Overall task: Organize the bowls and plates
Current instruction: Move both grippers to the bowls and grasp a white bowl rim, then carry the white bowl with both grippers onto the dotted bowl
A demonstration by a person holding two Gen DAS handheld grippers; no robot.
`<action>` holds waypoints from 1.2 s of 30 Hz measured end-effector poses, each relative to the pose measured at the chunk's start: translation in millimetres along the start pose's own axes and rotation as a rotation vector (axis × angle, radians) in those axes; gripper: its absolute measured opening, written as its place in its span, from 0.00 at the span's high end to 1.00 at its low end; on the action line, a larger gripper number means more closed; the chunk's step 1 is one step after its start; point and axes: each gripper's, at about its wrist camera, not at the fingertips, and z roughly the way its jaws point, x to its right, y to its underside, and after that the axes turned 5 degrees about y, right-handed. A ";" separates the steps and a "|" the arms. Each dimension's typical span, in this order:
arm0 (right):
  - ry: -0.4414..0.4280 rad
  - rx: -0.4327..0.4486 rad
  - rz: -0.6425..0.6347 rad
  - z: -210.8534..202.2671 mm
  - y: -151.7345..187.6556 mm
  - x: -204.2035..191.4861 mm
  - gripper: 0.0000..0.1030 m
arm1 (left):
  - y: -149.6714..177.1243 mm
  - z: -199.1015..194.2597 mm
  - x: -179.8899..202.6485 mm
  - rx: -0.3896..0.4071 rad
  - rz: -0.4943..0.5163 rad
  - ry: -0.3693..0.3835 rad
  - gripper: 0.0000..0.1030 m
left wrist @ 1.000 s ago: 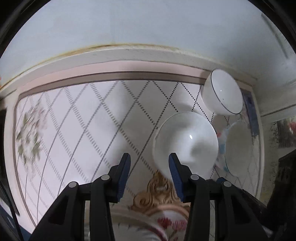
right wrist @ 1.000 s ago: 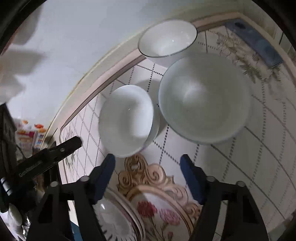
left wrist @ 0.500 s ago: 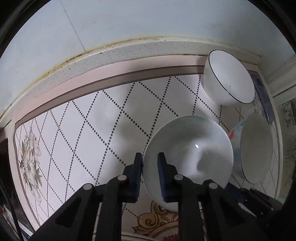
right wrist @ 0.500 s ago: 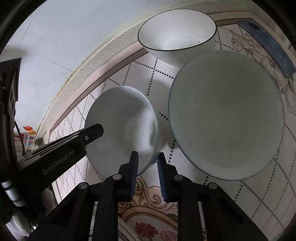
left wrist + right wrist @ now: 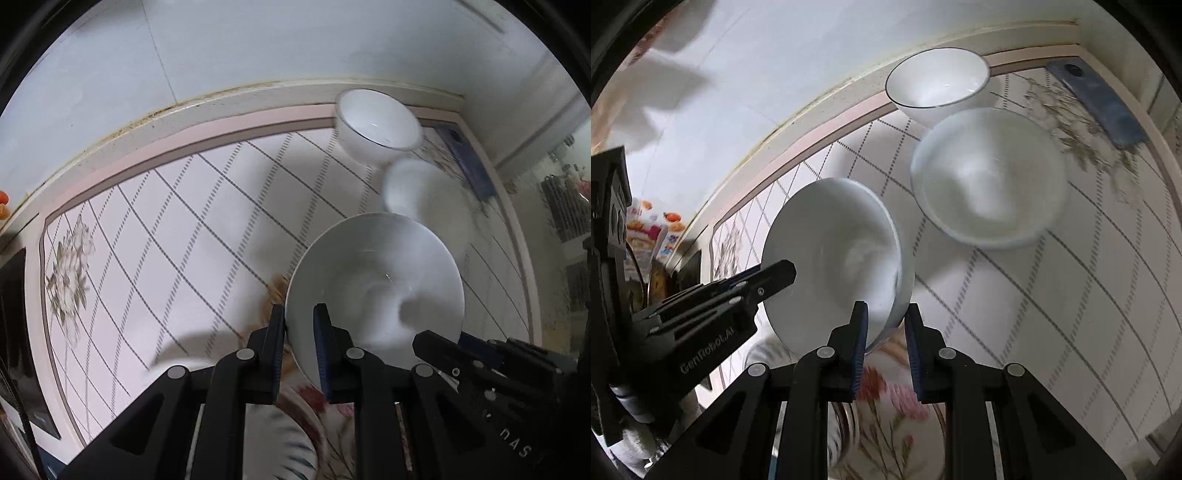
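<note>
Pinching white bowl (image 5: 373, 284) rim: my left gripper (image 5: 299, 332) at 9 o'clock, right gripper (image 5: 884, 325) at 5. Unstacked: plain bowl (image 5: 988, 177), black-rimmed bowl (image 5: 938, 81).

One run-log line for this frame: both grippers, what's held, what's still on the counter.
left gripper: shut on white bowl rim | right gripper: shut on same bowl, opposite rim | on counter: black-rimmed bowl, plain bowl
</note>
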 end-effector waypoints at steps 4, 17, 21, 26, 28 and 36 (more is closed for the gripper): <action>0.009 -0.007 -0.007 -19.2 28.4 13.0 0.78 | 22.1 -1.6 24.1 -0.009 0.015 0.037 0.87; 0.053 -0.072 0.023 -29.2 103.2 95.6 0.79 | 69.2 34.8 68.2 -0.093 0.079 0.042 0.87; 0.059 -0.073 0.038 -25.7 109.3 108.5 0.79 | 70.4 43.7 73.9 -0.103 0.102 0.032 0.87; 0.060 -0.079 0.053 -23.3 112.6 117.8 0.79 | 72.0 53.3 78.4 -0.125 0.115 0.025 0.87; 0.062 -0.080 0.055 -23.3 112.4 119.5 0.79 | 73.1 56.8 79.4 -0.135 0.119 0.021 0.87; 0.050 -0.120 0.072 -17.0 107.2 117.6 0.78 | 70.1 50.1 79.3 -0.156 0.125 0.021 0.87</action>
